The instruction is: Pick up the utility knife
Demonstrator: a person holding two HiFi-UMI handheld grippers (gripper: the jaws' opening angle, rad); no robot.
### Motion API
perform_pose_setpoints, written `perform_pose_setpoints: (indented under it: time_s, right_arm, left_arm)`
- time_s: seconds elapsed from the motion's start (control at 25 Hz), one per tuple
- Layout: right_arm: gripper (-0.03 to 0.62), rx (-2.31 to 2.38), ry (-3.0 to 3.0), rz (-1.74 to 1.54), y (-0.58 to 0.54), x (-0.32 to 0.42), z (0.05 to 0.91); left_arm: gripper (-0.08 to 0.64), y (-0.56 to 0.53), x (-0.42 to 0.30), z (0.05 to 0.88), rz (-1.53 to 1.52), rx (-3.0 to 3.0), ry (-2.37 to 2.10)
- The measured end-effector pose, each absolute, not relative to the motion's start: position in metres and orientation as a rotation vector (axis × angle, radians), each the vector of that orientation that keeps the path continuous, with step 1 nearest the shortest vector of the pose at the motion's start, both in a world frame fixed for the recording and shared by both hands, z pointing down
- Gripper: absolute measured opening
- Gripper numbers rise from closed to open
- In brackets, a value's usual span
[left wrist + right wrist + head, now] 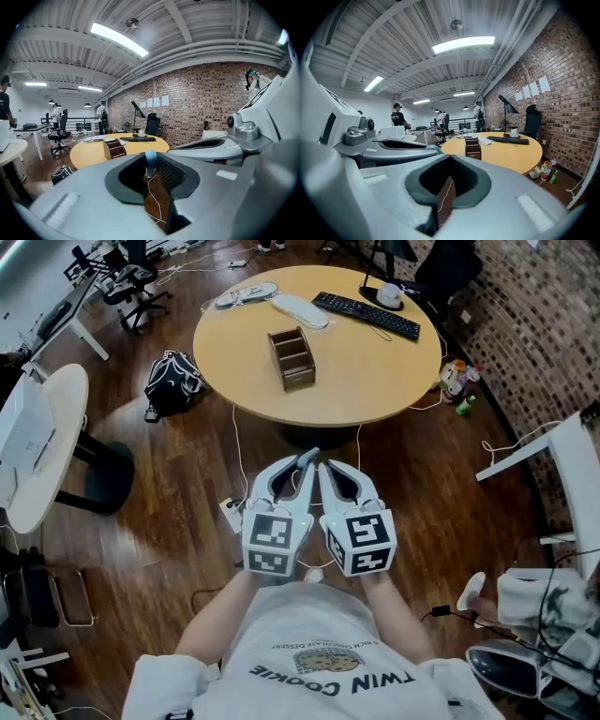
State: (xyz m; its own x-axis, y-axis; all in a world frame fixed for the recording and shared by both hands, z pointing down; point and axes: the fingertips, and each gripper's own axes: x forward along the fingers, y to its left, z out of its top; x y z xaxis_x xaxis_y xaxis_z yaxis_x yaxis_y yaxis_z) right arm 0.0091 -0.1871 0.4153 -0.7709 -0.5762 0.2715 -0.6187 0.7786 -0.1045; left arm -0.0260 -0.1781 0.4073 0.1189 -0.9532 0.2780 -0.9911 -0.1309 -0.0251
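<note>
2 claws side by side, low in front of the person's chest, over the wood floor (178,512).

Left claw (305,458): tips drawn together, nothing between them. Floor and a white cable (152,197) show through the hollow behind the tips.

Right claw (326,468): likewise tips together, empty.

Both point toward the round desk (375,381) and are well apart from it.

On the desk:
- wooden organizer (292,357) near the centre
- keyboard (366,315) and mug (389,296) on the far side
- pale small items (246,294) at the far-left rim, too small to identify

Utility knife: cannot be made out in any view, so its place relative to either claw cannot be told. Neither claw has it.
</note>
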Motion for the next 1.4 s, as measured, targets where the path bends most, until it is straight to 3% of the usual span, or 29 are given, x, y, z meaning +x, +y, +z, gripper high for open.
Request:
perform_pose_setpoints:
  time_s: [1.4]
  right_arm:
    - [0.000,0.963,-2.728,0.258,-0.015,-0.028,0.400]
  left_arm:
    - [0.075,-0.006,-0.059,0.396,0.293,2.235,-1.908]
